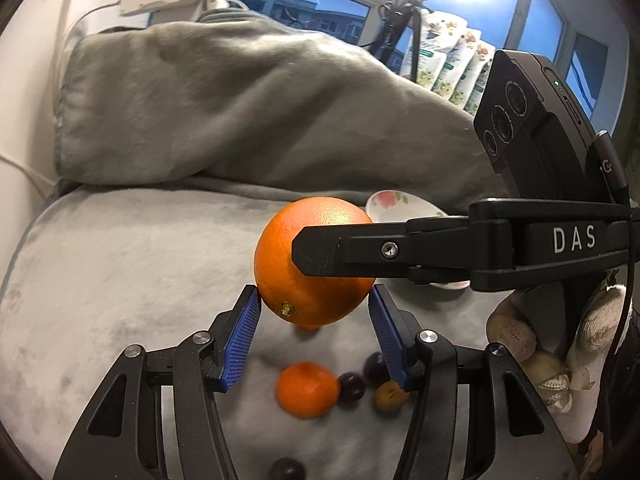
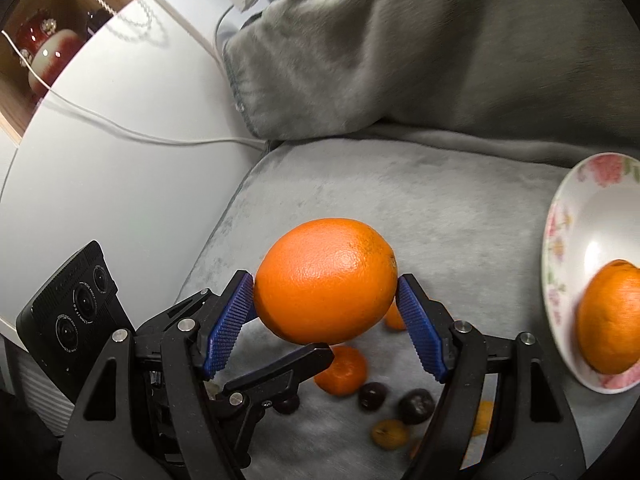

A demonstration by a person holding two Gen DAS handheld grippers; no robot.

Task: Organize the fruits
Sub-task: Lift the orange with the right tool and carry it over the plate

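A large orange hangs above the grey blanket, between both grippers. My right gripper is shut on it, blue pads pressing its two sides; its black finger crosses the orange in the left wrist view. My left gripper brackets the orange's lower part, pads at or near its skin; contact is unclear. Its black finger shows under the orange. Below lie a small orange, dark plums and a small yellow-brown fruit. A floral plate on the right holds another orange.
A bunched grey blanket rises behind the fruits. A white table with a white cable lies left. A window and floral packs stand at the back. More small fruits lie near the front.
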